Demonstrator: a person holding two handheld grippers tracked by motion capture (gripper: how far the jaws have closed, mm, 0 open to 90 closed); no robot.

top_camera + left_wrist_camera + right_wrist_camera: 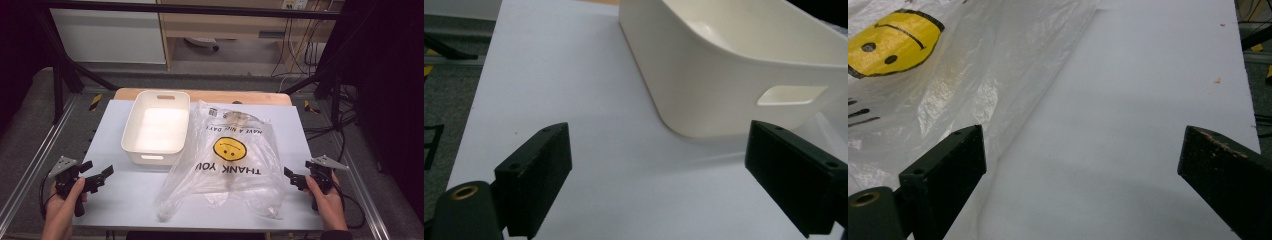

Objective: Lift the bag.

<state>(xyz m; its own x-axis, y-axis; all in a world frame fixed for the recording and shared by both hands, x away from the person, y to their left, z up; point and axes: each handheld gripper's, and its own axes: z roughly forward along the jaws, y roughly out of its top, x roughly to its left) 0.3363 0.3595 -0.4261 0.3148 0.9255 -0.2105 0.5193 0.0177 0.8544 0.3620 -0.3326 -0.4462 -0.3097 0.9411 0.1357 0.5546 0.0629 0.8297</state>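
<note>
A clear plastic bag (227, 155) with a yellow smiley face and "THANK YOU" print lies crumpled on the middle-right of the white table (125, 195). A white plastic bin (150, 156) with cut-out handles stands empty to its left, touching the bag's edge. At the near left my left gripper (99, 170) is open, pointing toward the bin's near wall (704, 95); nothing lies between its jaws (659, 135). My right gripper (292, 177) is open at the near right, just off the bag's right edge (948, 75), with bare table between its jaws (1083, 137).
The table's far edge is a wooden strip (250, 96). Black frame bars (65, 70) and metal rails flank the table, and cables (300, 50) trail on the floor behind. Bare tabletop (574, 75) lies left of the bin and right of the bag (1158, 75).
</note>
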